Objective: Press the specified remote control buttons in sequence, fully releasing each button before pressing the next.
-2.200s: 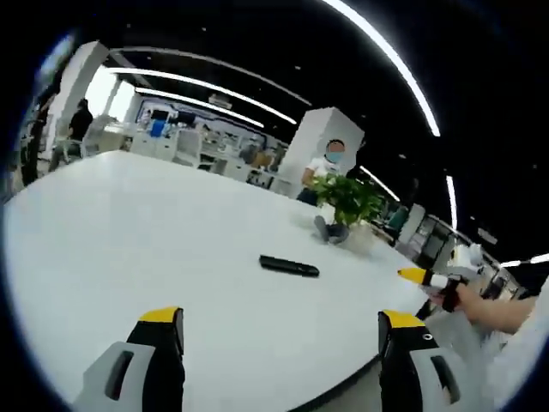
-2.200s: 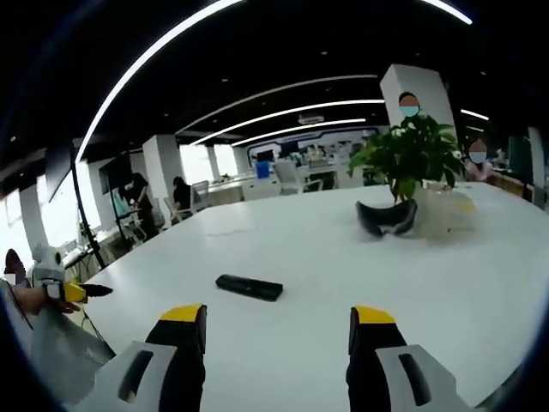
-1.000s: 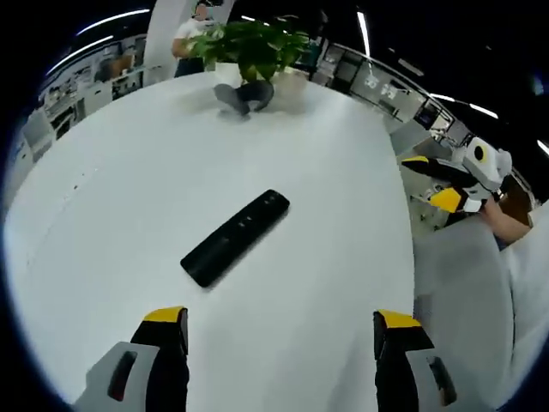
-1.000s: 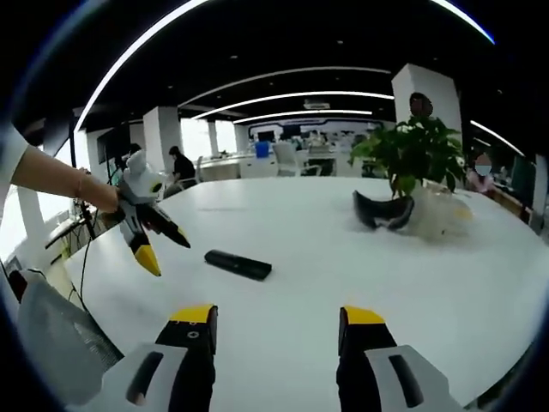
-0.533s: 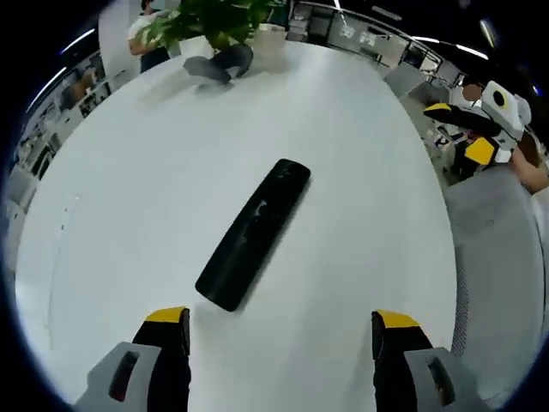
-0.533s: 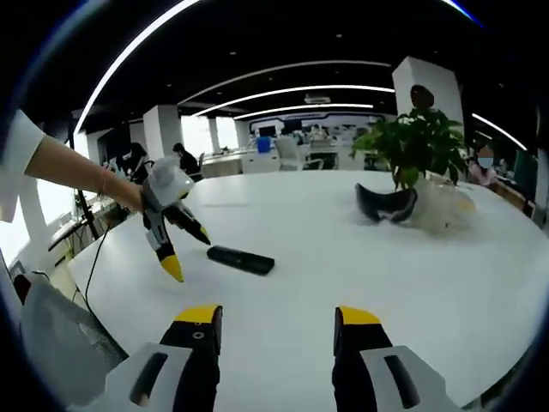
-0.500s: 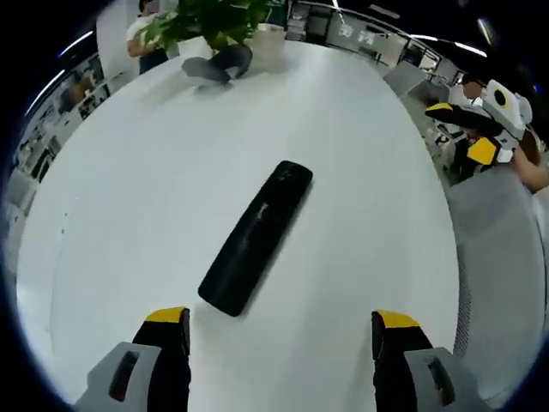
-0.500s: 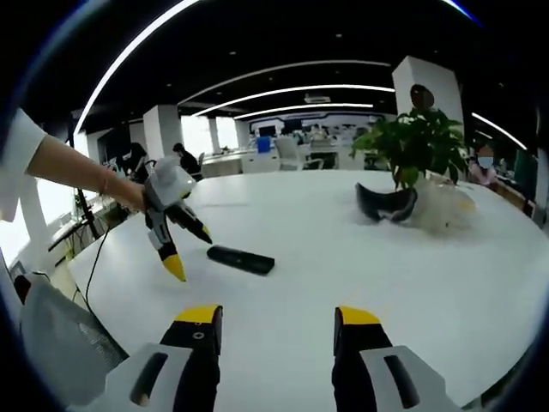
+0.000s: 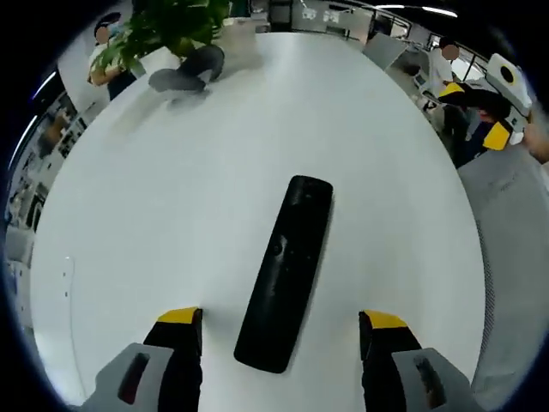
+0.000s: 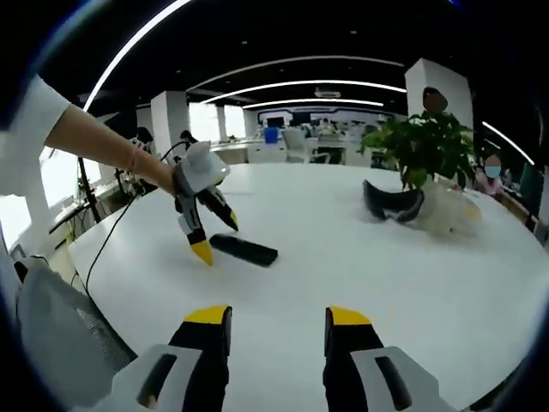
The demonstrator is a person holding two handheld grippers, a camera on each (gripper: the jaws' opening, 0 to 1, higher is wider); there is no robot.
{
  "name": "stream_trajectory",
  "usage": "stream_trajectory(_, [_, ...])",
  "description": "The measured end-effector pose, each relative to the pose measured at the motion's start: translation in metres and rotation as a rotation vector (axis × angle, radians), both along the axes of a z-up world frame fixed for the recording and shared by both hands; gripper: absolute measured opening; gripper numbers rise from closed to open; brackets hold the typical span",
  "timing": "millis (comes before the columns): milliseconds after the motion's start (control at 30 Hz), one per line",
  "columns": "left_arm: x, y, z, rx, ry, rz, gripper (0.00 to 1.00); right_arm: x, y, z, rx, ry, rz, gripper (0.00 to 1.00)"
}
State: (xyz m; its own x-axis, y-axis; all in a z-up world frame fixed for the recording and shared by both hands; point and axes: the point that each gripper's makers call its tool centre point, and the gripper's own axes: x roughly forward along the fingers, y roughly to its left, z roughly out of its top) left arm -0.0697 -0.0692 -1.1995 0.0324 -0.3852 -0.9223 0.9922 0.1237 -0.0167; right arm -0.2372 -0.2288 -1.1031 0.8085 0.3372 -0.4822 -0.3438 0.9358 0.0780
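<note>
Black remote control, long slim bar (buttons face up), lying flat on white table

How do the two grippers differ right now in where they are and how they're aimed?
The left gripper hangs over the remote, jaws pointing down at it; the right gripper sits back near the table edge, aimed level across it. The left gripper straddles the remote's near end; the right gripper has nothing between its jaws. Both are open, with yellow tips.
</note>
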Motion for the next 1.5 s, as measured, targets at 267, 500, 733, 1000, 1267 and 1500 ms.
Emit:
stream_trajectory(267, [0.006, -0.002, 0.001, -0.013, -0.002, -0.027, 0.7, 0.001, -0.002, 0.001, 0.03, 0.002, -0.016, 0.37])
stream_trajectory(500, [0.0, -0.002, 0.003, -0.029, -0.007, -0.059, 0.52, 0.0, -0.001, 0.0, 0.036, 0.008, -0.007, 0.34])
stream_trajectory(733, [0.0, -0.002, 0.002, -0.012, -0.023, -0.056, 0.26, 0.0, 0.002, 0.001, 0.038, 0.005, 0.004, 0.32])
stream_trajectory(1000, [-0.002, 0.0, 0.003, 0.018, -0.027, -0.022, 0.24, -0.001, 0.003, 0.0, 0.032, 0.011, 0.008, 0.31])
stream_trajectory(1267, [-0.014, 0.003, 0.003, 0.072, -0.03, -0.02, 0.24, -0.001, 0.005, -0.001, 0.029, 0.014, 0.019, 0.31])
stream_trajectory(1500, [-0.032, 0.007, 0.004, 0.099, -0.033, -0.068, 0.24, -0.002, 0.003, -0.001, 0.023, 0.016, 0.012, 0.31])
